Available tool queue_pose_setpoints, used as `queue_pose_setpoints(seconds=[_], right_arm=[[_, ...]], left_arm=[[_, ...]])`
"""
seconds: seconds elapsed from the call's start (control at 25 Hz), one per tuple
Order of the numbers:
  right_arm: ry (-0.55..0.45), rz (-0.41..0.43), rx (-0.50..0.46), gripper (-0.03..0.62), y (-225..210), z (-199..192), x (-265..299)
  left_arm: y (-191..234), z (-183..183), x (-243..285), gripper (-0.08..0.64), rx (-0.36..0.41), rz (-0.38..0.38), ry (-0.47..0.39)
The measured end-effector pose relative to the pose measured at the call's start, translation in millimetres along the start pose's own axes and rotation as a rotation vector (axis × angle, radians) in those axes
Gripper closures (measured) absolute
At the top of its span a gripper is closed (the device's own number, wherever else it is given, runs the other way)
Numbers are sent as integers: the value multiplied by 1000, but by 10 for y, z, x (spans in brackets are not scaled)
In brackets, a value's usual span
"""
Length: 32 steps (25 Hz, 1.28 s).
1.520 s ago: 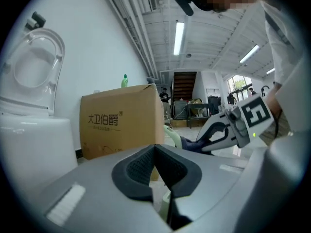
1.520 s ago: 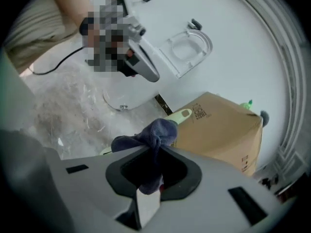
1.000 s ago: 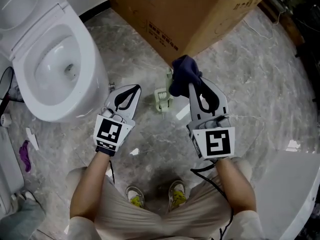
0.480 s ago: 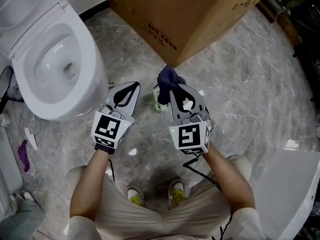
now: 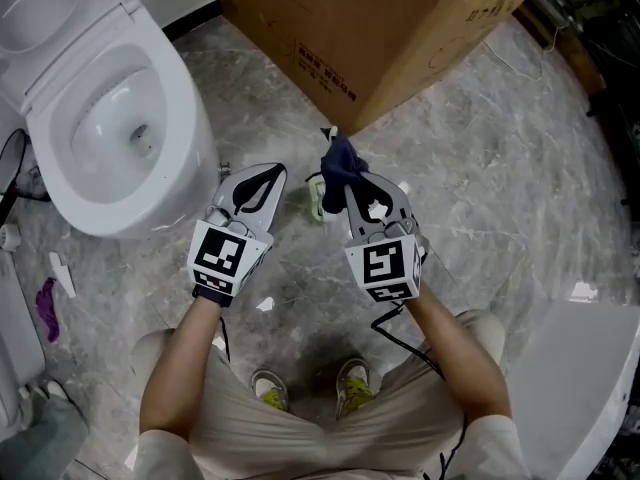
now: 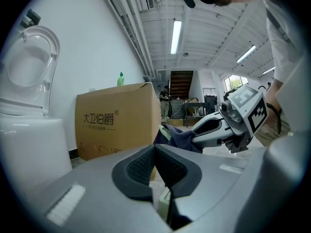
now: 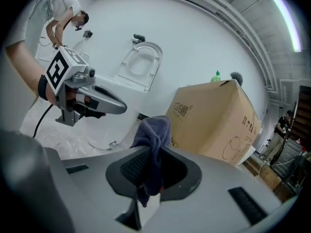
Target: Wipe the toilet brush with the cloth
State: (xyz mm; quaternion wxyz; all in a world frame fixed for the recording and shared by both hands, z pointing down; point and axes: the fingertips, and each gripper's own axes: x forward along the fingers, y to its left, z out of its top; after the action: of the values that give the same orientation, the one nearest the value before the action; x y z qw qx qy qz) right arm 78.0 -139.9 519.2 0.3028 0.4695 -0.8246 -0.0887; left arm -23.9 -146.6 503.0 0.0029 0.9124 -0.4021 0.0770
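- The right gripper (image 5: 347, 180) clamps the dark cloth (image 5: 340, 158), soft and light, just off the cardboard box (image 5: 380, 38) corner.
- The left gripper (image 5: 266, 175) is closed on nothing.
- What looks like the pale green toilet brush (image 5: 315, 206), probably light and stiff, lies on the floor by that corner; grip its handle.

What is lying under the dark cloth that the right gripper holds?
A pale green object on the floor, likely the toilet brush. The cloth and right gripper cover most of it.
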Motion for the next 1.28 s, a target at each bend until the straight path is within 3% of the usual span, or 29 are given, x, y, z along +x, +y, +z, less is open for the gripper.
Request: queue_pose_setpoints(seconds=[0.72, 0.96, 1.28], right_arm=[[93, 74, 44, 541, 188, -411, 117], [135, 96, 76, 541, 219, -618, 215], [177, 135, 93, 541, 396, -779, 344]], left_arm=[[5, 55, -27, 561, 26, 28, -3], [-72, 52, 11, 561, 53, 3, -8], [12, -10, -17, 561, 7, 16, 1]])
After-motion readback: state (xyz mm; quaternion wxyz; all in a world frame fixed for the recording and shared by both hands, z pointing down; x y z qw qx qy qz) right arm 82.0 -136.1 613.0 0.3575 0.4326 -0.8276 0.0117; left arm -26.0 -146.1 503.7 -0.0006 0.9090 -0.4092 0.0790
